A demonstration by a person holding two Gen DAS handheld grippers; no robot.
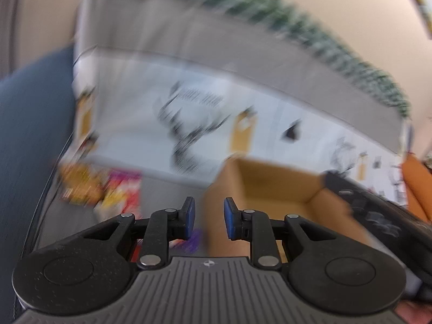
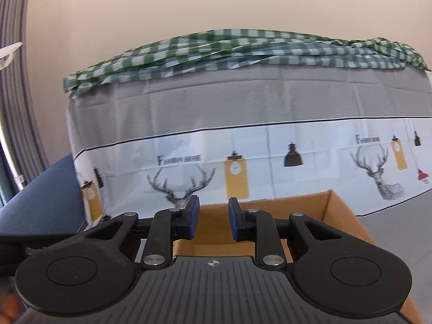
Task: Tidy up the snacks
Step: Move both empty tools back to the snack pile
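Note:
The left wrist view is blurred. My left gripper [image 1: 209, 205] hangs over the grey surface with its blue pads a narrow gap apart and nothing between them. Left of it lie snack packets: an orange-yellow one [image 1: 81, 186] and a pink-yellow one [image 1: 124, 194]. A purple packet [image 1: 193, 239] peeks out under the fingers. An open cardboard box [image 1: 270, 186] stands just right of the left gripper. My right gripper [image 2: 213, 203] hovers above that box [image 2: 343, 216], pads slightly apart and empty. Its black body [image 1: 372, 210] also shows beyond the box in the left wrist view.
A cloth printed with deer and lamps [image 2: 243, 148] hangs over a tall block behind the box, with a green checked cloth [image 2: 243, 46] on top. A dark blue cushion [image 1: 27, 135] borders the surface on the left. Something orange [image 1: 415, 183] sits at the far right.

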